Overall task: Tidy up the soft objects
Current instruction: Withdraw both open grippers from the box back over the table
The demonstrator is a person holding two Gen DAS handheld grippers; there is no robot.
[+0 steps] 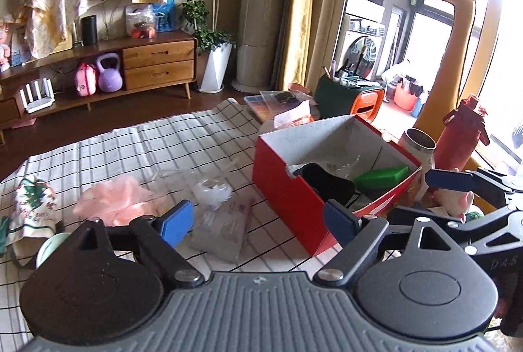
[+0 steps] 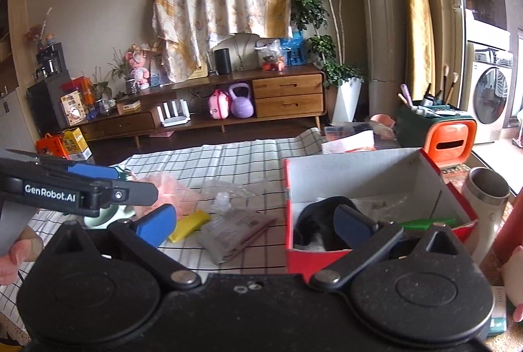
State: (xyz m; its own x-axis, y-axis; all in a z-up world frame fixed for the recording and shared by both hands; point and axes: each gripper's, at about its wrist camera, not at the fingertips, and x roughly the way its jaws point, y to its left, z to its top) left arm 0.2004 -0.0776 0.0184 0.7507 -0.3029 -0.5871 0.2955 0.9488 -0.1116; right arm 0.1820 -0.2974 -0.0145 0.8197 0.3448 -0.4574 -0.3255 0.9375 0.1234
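Note:
A red box (image 1: 287, 188) with a grey inside stands on the checked cloth; it also shows in the right wrist view (image 2: 366, 169). Inside lie a black soft item (image 1: 323, 178) (image 2: 317, 218) and a green sponge (image 1: 382, 176) (image 2: 428, 223). On the cloth lie a pink mesh puff (image 1: 111, 198), a grey packet (image 1: 222, 227) (image 2: 232, 231), clear plastic wrap (image 1: 212, 192), a yellow sponge (image 2: 189, 224) and a printed cloth (image 1: 29, 208). My left gripper (image 1: 258, 221) is open and empty above the packet. My right gripper (image 2: 255, 226) is open and empty, by the box's near-left corner.
A white cup (image 1: 420, 144) and red bottle (image 1: 461, 136) stand right of the box. A green and orange organiser (image 1: 349, 97) sits behind it. A pale green bowl (image 2: 108, 216) lies at left. The checked cloth (image 1: 163, 139) covers the table.

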